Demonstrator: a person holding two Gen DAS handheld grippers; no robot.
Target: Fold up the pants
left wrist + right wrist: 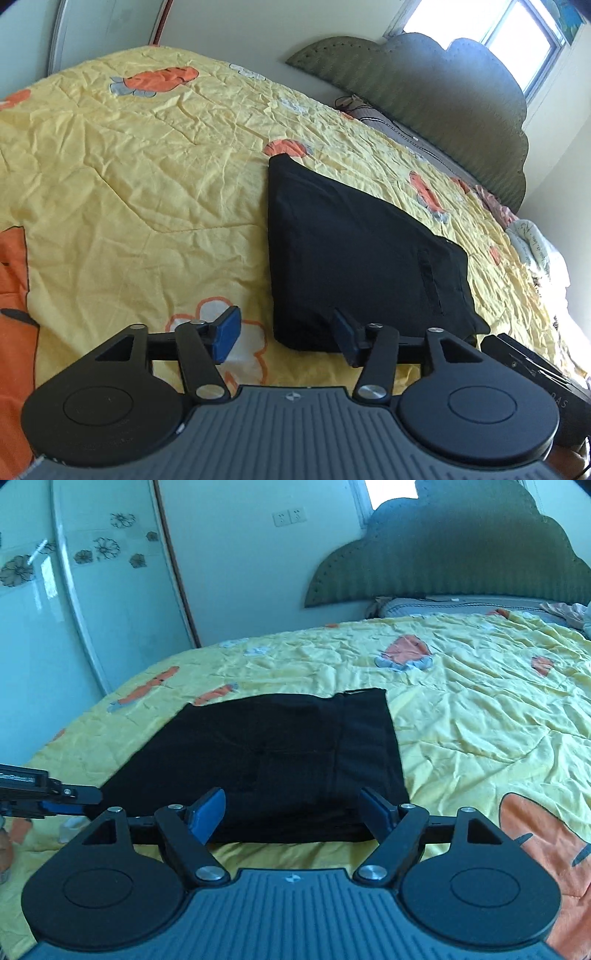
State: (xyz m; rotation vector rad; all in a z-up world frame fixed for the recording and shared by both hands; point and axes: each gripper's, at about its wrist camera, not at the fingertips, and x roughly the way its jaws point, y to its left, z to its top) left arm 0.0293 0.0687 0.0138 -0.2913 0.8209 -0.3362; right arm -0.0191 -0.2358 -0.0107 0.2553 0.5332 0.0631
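Folded black pants (266, 764) flat on yellow quilt (480, 709), just ahead of both jaw pairs. Left gripper (286, 334) open, holding nothing. Right gripper (295, 812) open wide, likewise empty.

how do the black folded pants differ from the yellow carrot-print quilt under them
The black folded pants are plain and dark; the yellow carrot-print quilt is bright and patterned. The pants lie smooth in a compact rectangle; the quilt is wrinkled and spreads across the bed. Both lie flat.
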